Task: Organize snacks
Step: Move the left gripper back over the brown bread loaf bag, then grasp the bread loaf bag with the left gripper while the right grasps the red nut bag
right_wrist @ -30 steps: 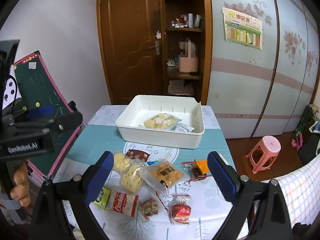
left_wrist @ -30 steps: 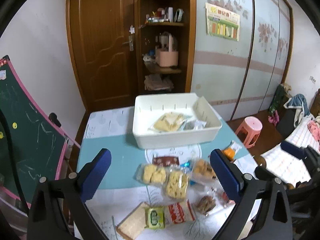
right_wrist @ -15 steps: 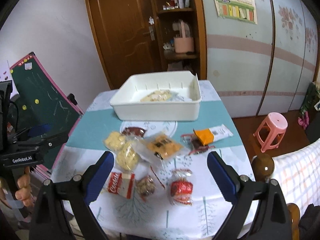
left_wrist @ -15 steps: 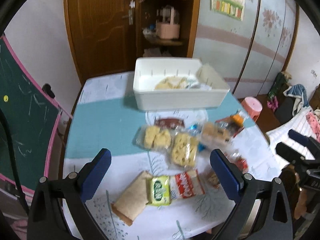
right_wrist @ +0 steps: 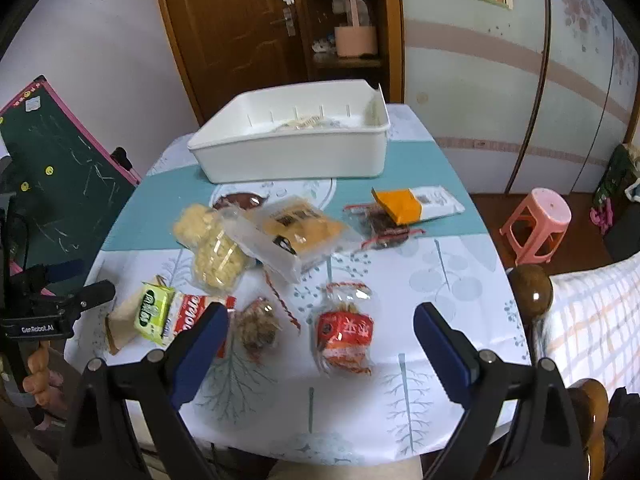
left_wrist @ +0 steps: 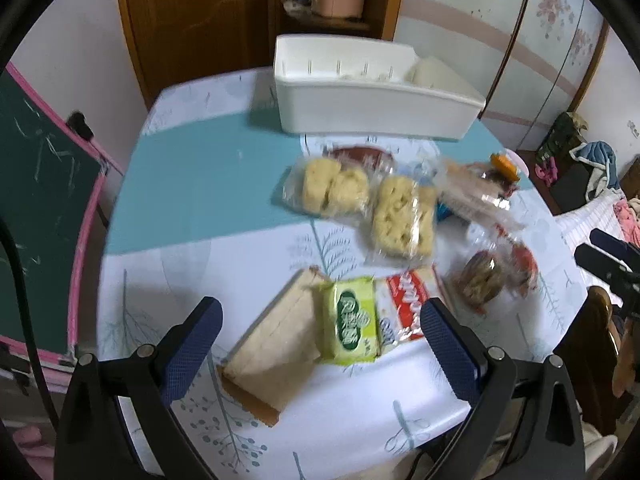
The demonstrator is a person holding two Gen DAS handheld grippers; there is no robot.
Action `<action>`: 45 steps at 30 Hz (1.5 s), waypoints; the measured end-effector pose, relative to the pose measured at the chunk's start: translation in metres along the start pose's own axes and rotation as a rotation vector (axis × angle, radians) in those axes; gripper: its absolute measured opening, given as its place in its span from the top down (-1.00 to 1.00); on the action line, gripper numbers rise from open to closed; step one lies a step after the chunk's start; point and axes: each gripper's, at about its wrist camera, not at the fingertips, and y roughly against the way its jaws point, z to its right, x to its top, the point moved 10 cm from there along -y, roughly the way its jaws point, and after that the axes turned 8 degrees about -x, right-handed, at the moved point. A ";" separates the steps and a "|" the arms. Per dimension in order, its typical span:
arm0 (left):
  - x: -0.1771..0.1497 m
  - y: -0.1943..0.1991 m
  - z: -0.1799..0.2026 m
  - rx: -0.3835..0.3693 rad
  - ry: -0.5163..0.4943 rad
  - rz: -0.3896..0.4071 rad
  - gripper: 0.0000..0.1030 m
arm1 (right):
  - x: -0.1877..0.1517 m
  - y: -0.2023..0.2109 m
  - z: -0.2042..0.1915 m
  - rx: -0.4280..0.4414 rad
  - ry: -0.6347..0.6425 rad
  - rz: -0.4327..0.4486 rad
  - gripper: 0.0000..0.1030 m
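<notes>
Both claws are wide open w/ nothing in them: left gripper [left_wrist: 320,328] hangs over the green pack [left_wrist: 352,322], bottom middle. Right gripper [right_wrist: 320,330] hangs over the red bag [right_wrist: 345,334]. Packs look light, soft, crinkly & slippy, so pinch across the middle. White bin [right_wrist: 296,148] sits far back, top middle.

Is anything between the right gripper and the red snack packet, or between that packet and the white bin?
Nothing blocks the open right gripper from the red snack packet. Between packet and white bin lies the clear cracker packet, low enough to lift over.
</notes>
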 end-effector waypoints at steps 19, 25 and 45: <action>-0.034 -0.046 -0.031 -0.031 0.003 -0.151 -0.92 | -0.030 -0.060 0.021 0.006 -0.027 -0.167 -0.64; -0.041 -0.049 -0.037 -0.053 -0.030 -0.189 -0.87 | -0.036 -0.076 0.010 0.001 0.009 -0.215 -0.49; -0.047 -0.064 -0.018 -0.067 -0.326 -0.282 -0.03 | -0.040 -0.092 0.005 -0.026 0.054 -0.259 -0.05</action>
